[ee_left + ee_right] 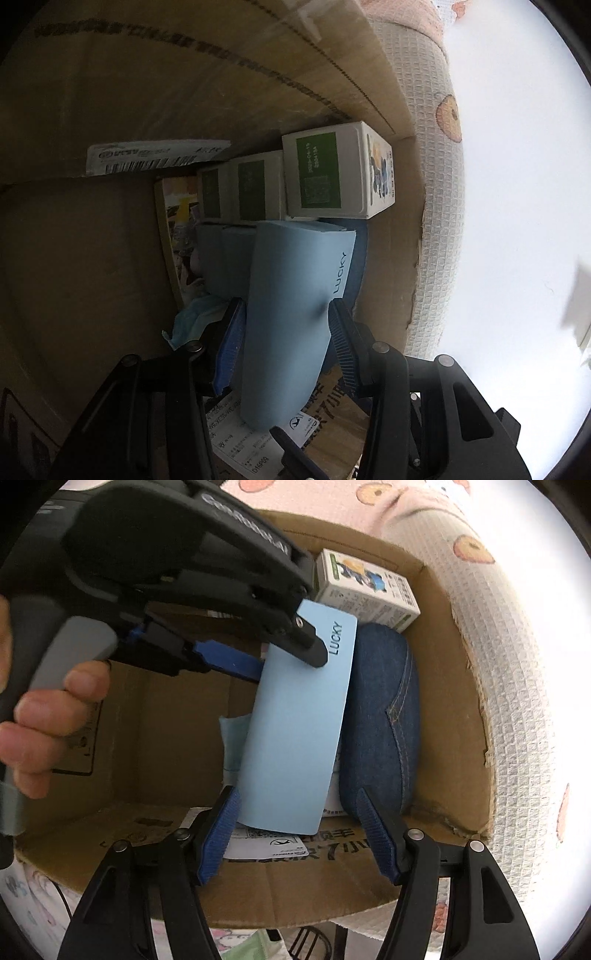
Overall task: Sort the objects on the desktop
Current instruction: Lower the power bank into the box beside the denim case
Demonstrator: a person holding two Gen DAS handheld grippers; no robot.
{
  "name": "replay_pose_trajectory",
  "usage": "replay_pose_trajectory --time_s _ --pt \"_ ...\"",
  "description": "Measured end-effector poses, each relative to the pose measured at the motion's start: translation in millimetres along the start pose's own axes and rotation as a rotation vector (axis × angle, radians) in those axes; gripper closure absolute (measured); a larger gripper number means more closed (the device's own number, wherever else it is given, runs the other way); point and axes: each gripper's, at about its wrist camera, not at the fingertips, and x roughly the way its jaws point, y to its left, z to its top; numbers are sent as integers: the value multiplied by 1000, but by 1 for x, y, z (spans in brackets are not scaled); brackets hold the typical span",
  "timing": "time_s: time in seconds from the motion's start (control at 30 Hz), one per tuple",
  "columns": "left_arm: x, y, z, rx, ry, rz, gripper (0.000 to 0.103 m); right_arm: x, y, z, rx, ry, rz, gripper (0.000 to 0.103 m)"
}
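Left gripper (286,332) clamps my pale blue LUCKY case (291,317), tilted inside the cardboard box (454,686). Right gripper (299,834) straddles the case's lower end, pads apparently not pressing. Risks: case wedges against the denim pouch (380,720) beside it, or knocks the small cartons (325,173) at the box's far wall.
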Motion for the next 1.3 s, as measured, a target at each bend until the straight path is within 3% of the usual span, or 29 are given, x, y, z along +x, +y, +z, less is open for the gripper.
replay_pose_trajectory --time_s 0.3,0.47,0.63,0.73,0.93,1.13,1.3 --pt "-4 -5 -18 5 40 36 52 6 -10 -1 63 4 59 38" --pt "2 -1 -29 -35 70 2 53 11 -15 -5 71 16 67 38" --pt "4 1 -37 -45 45 -12 55 17 -20 -11 75 33 68 38" --pt "10 5 -40 -93 53 -49 55 25 -22 -15 46 64 8 38" --pt "11 -4 -46 -44 39 -10 56 23 -36 -23 75 41 35 37" --pt "-5 -2 -50 -57 -10 -21 56 18 -33 -26 70 47 -2 35" --pt "-8 -4 -47 -38 -25 -54 59 9 -44 -30 105 21 28 35"
